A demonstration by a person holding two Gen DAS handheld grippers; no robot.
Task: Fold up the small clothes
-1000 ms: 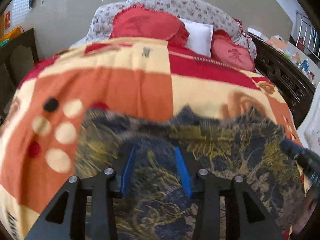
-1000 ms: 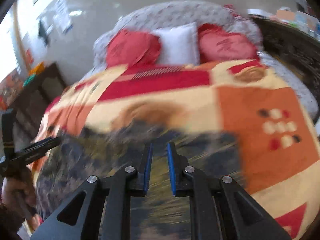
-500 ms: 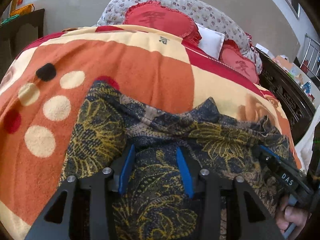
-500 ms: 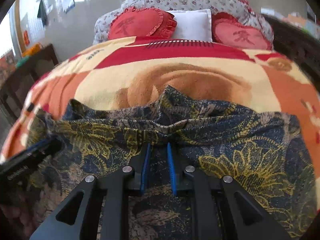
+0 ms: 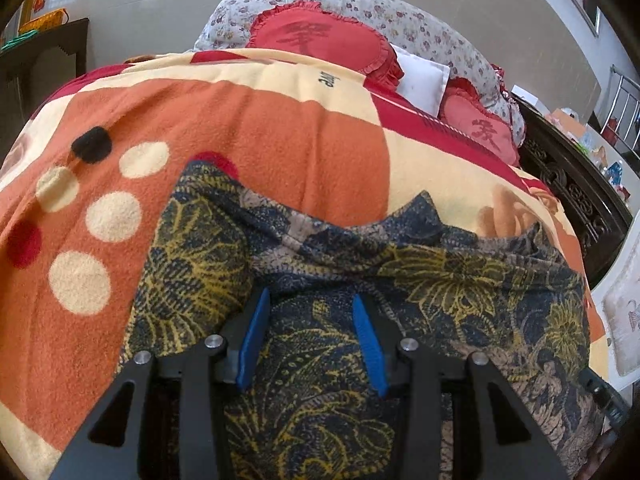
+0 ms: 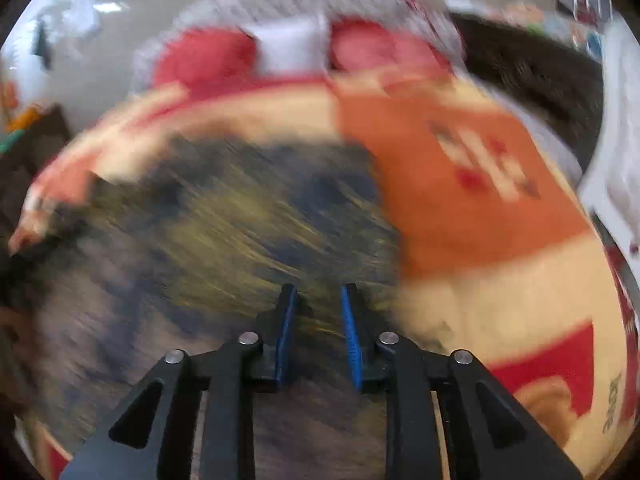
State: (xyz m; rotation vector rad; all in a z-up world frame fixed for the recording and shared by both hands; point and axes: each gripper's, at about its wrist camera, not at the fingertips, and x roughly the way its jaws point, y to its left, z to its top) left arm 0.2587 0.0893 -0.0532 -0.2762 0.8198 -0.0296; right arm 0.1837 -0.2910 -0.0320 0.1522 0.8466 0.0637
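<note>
Bed blanket: one garment, two red cushions.

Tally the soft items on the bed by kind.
Red heart cushions: 2
White pillow: 1
Floral bolster: 1
Patterned blanket: 1
Dark floral garment: 1
Total: 6

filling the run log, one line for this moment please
task: fold small clothes | garment: dark floral, rumpled on blanket | left claw: jaws apart over garment, grip unclear | right claw: jaws just opening, view blurred
</note>
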